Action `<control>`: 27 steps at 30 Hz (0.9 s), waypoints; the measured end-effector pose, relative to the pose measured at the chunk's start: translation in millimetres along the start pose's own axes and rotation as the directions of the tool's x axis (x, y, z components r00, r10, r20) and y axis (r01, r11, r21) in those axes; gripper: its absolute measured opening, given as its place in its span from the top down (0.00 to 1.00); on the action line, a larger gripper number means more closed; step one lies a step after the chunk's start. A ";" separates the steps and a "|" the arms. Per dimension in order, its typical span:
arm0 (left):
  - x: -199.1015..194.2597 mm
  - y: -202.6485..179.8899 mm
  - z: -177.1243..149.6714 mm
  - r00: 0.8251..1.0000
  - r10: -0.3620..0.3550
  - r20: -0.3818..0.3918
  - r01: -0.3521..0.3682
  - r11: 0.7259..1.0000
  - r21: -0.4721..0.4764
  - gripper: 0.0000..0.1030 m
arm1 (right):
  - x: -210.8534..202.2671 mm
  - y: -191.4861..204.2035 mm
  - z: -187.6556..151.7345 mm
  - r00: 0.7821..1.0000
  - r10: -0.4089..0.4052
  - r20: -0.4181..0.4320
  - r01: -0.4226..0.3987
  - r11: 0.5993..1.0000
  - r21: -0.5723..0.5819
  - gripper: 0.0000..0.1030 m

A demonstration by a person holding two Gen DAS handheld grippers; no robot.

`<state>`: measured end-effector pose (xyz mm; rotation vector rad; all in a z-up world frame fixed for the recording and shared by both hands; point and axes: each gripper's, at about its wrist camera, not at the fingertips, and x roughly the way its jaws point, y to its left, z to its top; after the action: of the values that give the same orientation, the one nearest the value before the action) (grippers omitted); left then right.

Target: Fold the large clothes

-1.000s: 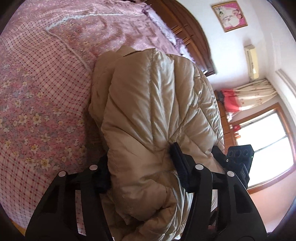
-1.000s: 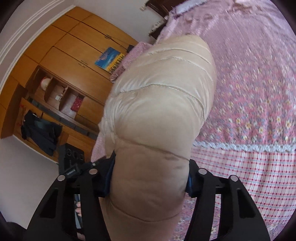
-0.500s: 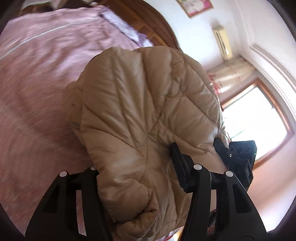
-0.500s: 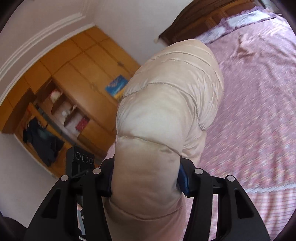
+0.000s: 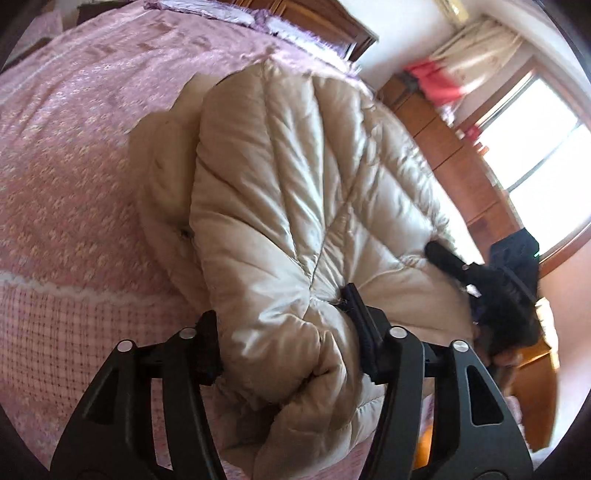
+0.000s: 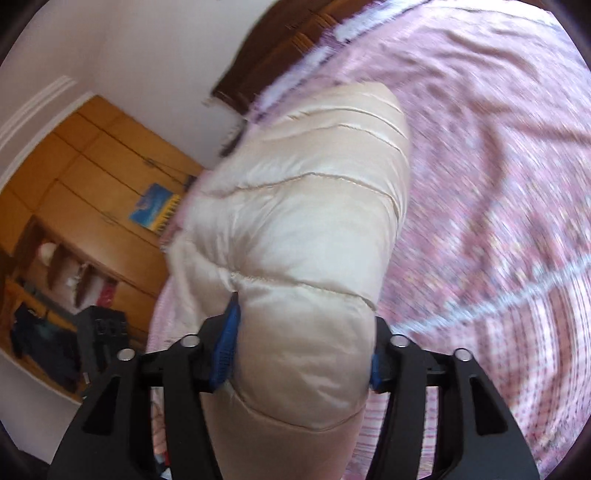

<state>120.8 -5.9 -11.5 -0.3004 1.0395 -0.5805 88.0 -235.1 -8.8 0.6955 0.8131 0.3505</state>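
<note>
A bulky beige quilted down jacket [image 5: 295, 192] is held up over a bed with a pink floral cover [image 5: 74, 155]. My left gripper [image 5: 284, 332] is shut on a thick bunch of the jacket's near edge. My right gripper [image 6: 299, 347] is shut on another padded part of the same jacket [image 6: 306, 229], which rises in front of the camera and hides most of the view. The right gripper [image 5: 480, 277] also shows in the left wrist view, at the jacket's right side. The jacket's lower part is hidden behind the fingers.
A dark wooden headboard [image 5: 325, 18] and pillows stand at the bed's far end. A window [image 5: 535, 147] with curtains is to the right. A wooden wardrobe [image 6: 74, 192] with open shelves stands to the left of the bed [image 6: 498, 166].
Both grippers have swung with the jacket, lifting and turning it over the bed. The views shifted toward the headboard. Both grips on the jacket stay the same.
</note>
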 end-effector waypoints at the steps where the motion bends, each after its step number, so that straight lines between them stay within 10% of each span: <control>1: 1.2 2.1 -2.7 1.000 0.020 -0.002 -0.020 1.000 0.010 0.42 | 0.6 1.4 -3.1 1.000 -0.025 -0.001 0.025 1.000 -0.015 0.35; 10: -28.5 16.0 -14.4 0.988 0.142 0.056 -0.145 0.989 0.041 0.42 | -30.3 37.9 -6.0 0.970 -0.189 0.155 0.220 0.949 -0.224 0.43; 17: -37.8 34.1 -17.3 0.973 0.225 0.058 -0.226 0.974 0.005 0.42 | 20.7 51.0 -3.2 0.962 -0.244 0.123 0.272 0.900 -0.341 0.49; 27: -59.3 17.8 47.4 0.939 0.226 0.258 -0.250 0.966 0.064 0.47 | 1.4 65.0 -13.3 0.939 -0.296 0.177 0.338 0.892 -0.300 0.49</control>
<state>145.4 41.4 45.3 -0.1545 0.7881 -0.3610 77.1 -181.4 28.6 0.2623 0.7109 0.1348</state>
